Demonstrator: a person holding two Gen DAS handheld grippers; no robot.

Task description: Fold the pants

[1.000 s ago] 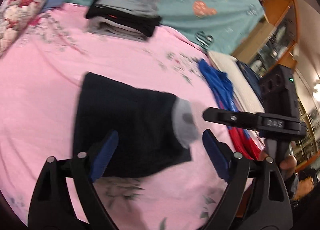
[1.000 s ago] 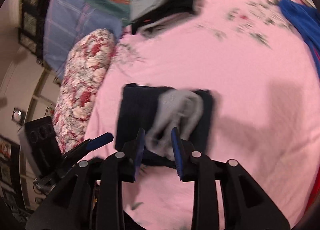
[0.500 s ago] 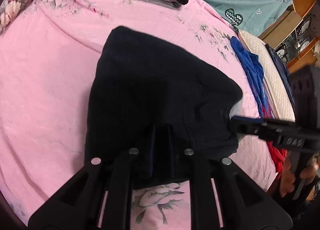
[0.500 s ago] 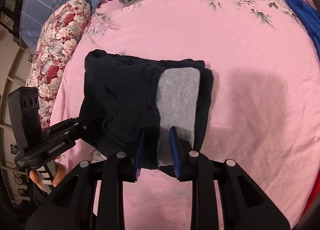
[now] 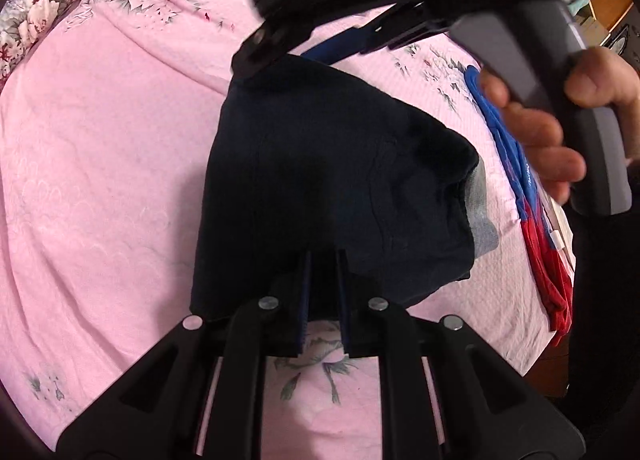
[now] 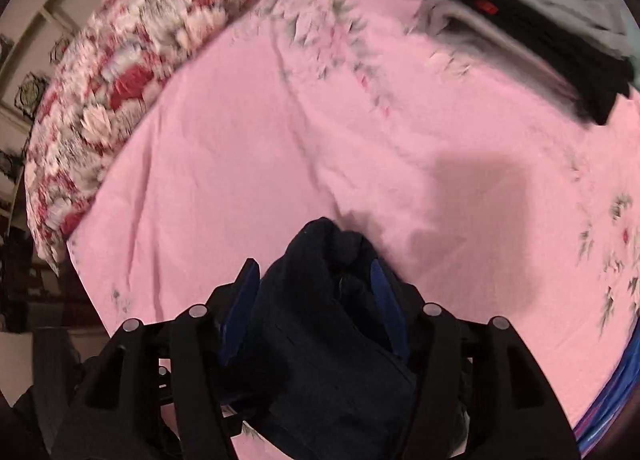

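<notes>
The folded dark navy pants (image 5: 332, 179) lie on the pink bedspread (image 5: 100, 163), a grey lining strip showing at their right edge. My left gripper (image 5: 323, 260) is shut on the near edge of the pants. My right gripper (image 5: 312, 55) reaches over the far edge of the pants in the left wrist view, held by a hand. In the right wrist view its blue fingers (image 6: 244, 300) stand apart around a bunched fold of the pants (image 6: 320, 300).
A stack of folded grey and black clothes (image 6: 532, 15) sits at the far side of the bed. A floral pillow (image 6: 132, 71) lies at the left. A blue and red garment (image 5: 532, 227) lies at the right bed edge.
My right gripper has moved from the near right corner across to the far edge of the pants and now has a fold between its fingers. My left gripper stays clamped on the near edge.
</notes>
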